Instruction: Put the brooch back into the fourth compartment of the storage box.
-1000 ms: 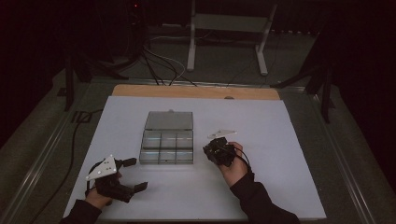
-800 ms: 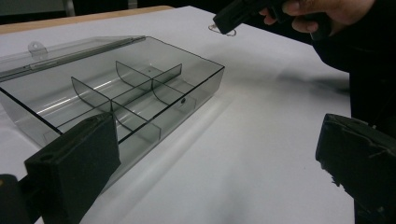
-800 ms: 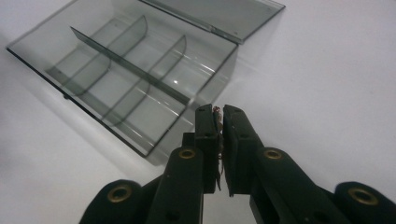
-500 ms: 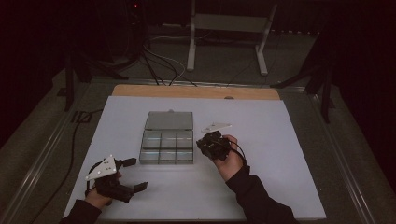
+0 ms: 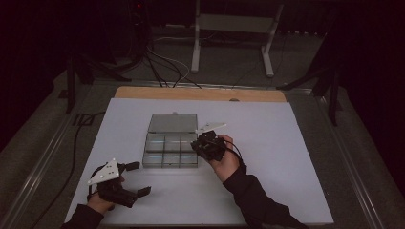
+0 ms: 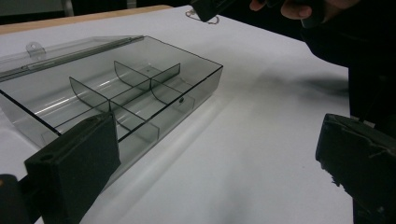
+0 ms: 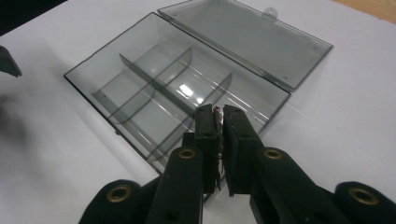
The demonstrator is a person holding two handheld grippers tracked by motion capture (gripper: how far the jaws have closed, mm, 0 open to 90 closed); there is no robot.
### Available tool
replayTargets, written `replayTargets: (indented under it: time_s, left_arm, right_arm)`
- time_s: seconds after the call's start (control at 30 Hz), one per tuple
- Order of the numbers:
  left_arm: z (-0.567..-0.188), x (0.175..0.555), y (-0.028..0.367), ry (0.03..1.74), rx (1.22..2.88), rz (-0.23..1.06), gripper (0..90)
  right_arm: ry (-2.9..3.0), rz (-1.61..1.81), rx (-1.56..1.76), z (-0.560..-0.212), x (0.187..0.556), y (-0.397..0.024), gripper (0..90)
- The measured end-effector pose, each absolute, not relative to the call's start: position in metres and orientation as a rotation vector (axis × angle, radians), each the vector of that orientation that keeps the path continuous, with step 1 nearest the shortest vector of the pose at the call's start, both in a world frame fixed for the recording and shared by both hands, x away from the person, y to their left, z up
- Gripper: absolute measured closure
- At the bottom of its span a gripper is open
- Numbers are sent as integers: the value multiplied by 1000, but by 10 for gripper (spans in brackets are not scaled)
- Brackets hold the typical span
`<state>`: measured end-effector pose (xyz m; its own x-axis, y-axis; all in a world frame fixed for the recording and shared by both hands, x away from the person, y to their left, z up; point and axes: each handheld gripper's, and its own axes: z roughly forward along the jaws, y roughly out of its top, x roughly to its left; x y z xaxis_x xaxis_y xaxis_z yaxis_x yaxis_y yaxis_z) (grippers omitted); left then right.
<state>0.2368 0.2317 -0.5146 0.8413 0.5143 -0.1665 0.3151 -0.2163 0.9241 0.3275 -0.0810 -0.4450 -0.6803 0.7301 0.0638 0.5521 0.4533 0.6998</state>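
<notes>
1. Two grippers are at work over the white table [image 5: 286,143]. Nearest the person, the left gripper [image 5: 136,179] rests low at the near left corner with its jaws spread wide and nothing between them. It sits well apart from the box, so it cannot steady it if the box slides
2. Farther in, the right gripper [image 7: 218,122] hangs just over the near right edge of the clear compartment box [image 5: 170,148], jaws pressed almost together on a small thin object [image 7: 217,112]. The object is too small and blurred to identify. Little of it pokes past the pads, so the pinch looks slight and the piece could slip out or twist before it reaches a cell
3. The dividers [image 7: 154,77] are thin and the cells look narrow. A release off centre could land the piece on a divider or in the wrong cell, or drop it outside the wall
4. Farthest, the open lid [image 7: 247,39] lies flat behind the box. A nudge on the light box could shift both
</notes>
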Motion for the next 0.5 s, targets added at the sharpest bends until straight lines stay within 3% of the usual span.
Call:
replayTargets:
  time_s: [0.5]
  left_arm:
    - [-515,236,232,623,1823,203,12]
  right_arm:
    - [2533,1069,1006,-442,332,-46,852]
